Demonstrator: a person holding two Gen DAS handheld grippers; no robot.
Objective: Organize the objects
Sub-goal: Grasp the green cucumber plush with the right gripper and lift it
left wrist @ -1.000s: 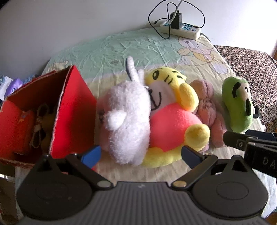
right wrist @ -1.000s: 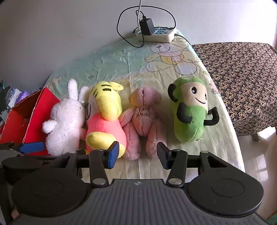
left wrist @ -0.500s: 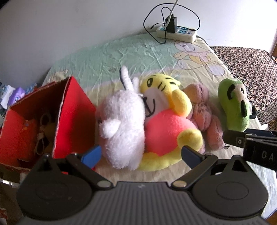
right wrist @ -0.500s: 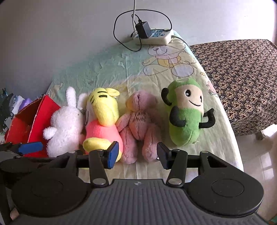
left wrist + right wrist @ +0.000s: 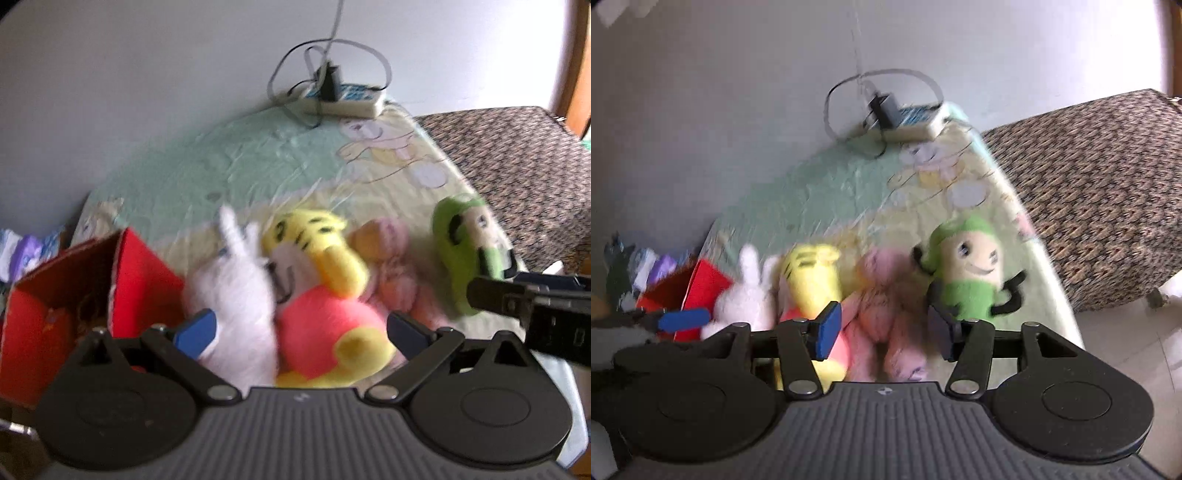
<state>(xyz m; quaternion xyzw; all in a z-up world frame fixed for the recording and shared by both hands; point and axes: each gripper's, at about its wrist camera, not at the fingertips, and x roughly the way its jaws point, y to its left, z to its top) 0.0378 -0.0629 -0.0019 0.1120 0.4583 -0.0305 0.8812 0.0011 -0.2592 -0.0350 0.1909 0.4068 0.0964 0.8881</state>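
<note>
Four plush toys lie in a row on the bed: a white rabbit, a yellow tiger in a pink top, a pink bear and a green figure. They also show in the right wrist view: rabbit, tiger, bear, green figure. My left gripper is open and empty, in front of the rabbit and tiger. My right gripper is open and empty, in front of the bear. Both frames are blurred.
An open red box with things inside stands left of the rabbit, also in the right wrist view. A power strip with cables lies at the bed's far edge by the wall. A patterned seat adjoins the bed on the right.
Both grippers have pulled back and up from the toys, which now look smaller and lower in view. The toys and box have not moved. Both grippers stay open.
</note>
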